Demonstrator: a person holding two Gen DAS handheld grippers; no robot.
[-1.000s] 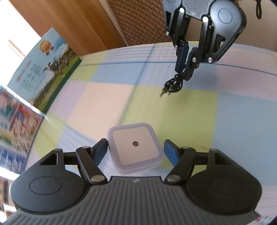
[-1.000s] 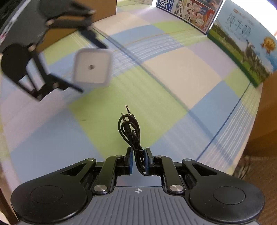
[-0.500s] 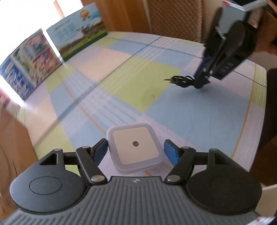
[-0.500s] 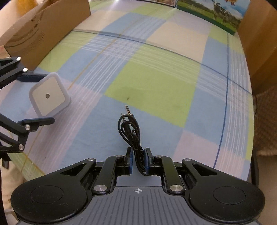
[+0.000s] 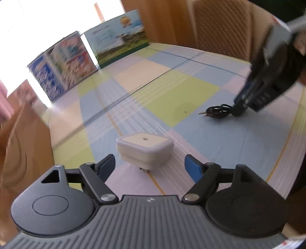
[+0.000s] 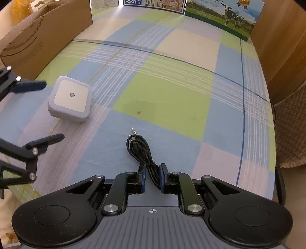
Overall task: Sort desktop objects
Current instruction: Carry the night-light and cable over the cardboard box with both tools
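- The white night-light plug point(image 6: 69, 99) sits on the checked tablecloth point(image 6: 162, 95), tipped on its prongs, so it probably rocks at a nudge. It looks like a light, hard, smooth plastic block. The flat opposite sides are likely the best place to pinch; the rounded corners would slip.
- The left gripper point(image 5: 150, 166) has just been opening its jaws. They stand wide on either side of the night-light, and neither blue pad touches it, so it is released.
- The black audio cable point(image 6: 142, 151) lies coiled just to the right of the night-light, as the right wrist view shows it. It is thin, limp and very light. It would sag and unwind if taken by a single strand, so the tied middle of the bundle is the sound place to hold.
- The right gripper point(image 6: 152, 177) is closed on the cable at that bundle. The metal jack ends point away from the jaws and rest on the cloth.
- The cloth is soft, in green, blue and cream squares, and may wrinkle or drag under a sliding object.
- Behind the night-light stands an open cardboard box point(image 6: 44, 34). Printed cartons point(image 6: 221, 15), one with a cow, line the far edge of the table beyond it.
- A wicker chair point(image 5: 220, 28) stands past the table, well apart from the night-light.
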